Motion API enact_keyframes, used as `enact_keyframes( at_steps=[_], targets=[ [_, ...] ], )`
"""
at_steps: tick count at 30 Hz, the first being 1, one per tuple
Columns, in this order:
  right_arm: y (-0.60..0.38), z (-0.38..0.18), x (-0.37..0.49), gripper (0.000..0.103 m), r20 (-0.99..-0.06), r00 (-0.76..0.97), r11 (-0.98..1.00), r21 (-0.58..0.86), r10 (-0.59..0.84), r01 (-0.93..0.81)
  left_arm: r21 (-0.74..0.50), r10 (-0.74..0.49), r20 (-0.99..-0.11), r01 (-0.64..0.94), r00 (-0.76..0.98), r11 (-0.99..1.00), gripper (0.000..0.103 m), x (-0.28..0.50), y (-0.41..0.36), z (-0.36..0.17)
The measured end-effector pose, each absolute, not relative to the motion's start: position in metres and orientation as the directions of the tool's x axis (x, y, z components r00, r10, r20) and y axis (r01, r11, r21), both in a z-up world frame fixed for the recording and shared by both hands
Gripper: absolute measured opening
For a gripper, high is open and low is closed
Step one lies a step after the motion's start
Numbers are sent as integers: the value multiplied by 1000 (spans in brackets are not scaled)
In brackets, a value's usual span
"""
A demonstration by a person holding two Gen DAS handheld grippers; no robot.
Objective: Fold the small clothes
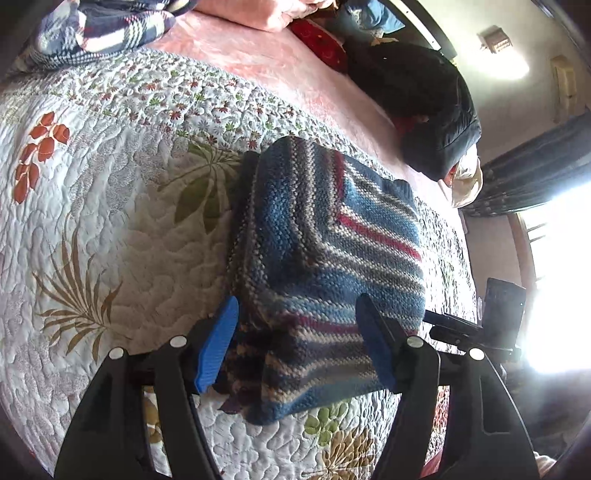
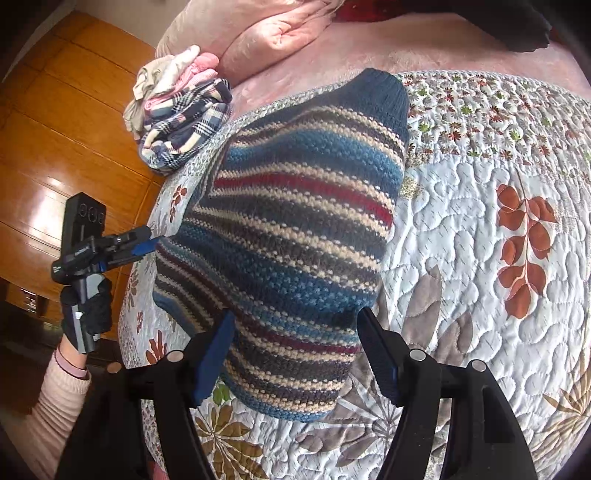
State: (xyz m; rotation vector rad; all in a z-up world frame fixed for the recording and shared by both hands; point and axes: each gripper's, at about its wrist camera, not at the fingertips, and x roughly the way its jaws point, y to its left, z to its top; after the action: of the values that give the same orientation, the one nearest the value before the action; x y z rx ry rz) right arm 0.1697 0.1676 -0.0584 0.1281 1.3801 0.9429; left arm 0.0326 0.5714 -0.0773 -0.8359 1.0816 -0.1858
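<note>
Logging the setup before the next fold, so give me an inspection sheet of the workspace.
Surface: floral quilt over a pink blanket on a bed.
Job's things: striped knit sweater, folded, lying on the quilt.
Clutter: pile of plaid and pink clothes; dark jacket; pink pillow.
Grippers: left gripper open, fingers either side of the sweater's near edge; right gripper open likewise.
Cables: nothing seen.
Surroundings: wooden wardrobe; bright window.

A coarse striped knit sweater [image 2: 295, 236] is seen on a stitched, matt quilt [image 2: 480, 258]; glossy varnished wood panelling [image 2: 55, 147] is seen behind.
</note>
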Motion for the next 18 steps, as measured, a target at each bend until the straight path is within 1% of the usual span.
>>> enact_keyframes(
  at_steps=[1,5,7,9,12,15,16,18],
  targets=[
    [168,-60,173,70,-766,-104,643,597,634,-481,-703,-546,-688,-252,479,665,74,39,573,-86],
    [167,-68,187,75,-749,-119,640,628,652,-443,-723,-572,-674,-255,468,642,74,56,578,-117],
    [165,-74,193,76,-738,-128,637,646,663,-421,-751,-612,-647,-240,456,615,74,61,576,-129],
    [164,-79,198,77,-726,-136,632,661,674,-405,-774,-644,-618,-206,450,599,74,66,571,-136],
    [165,-86,203,79,-714,-149,622,678,684,-392,-775,-664,-614,-165,427,611,78,73,561,-140],
    [172,-93,204,86,-697,-170,604,698,697,-384,-794,-699,-589,-131,406,593,85,82,554,-143],
    [176,-95,204,89,-696,-174,604,700,696,-382,-799,-709,-583,-121,397,589,89,84,551,-144],
    [182,-104,206,94,-683,-193,595,717,705,-363,-804,-722,-576,-109,383,584,92,91,545,-147]
  ],
)
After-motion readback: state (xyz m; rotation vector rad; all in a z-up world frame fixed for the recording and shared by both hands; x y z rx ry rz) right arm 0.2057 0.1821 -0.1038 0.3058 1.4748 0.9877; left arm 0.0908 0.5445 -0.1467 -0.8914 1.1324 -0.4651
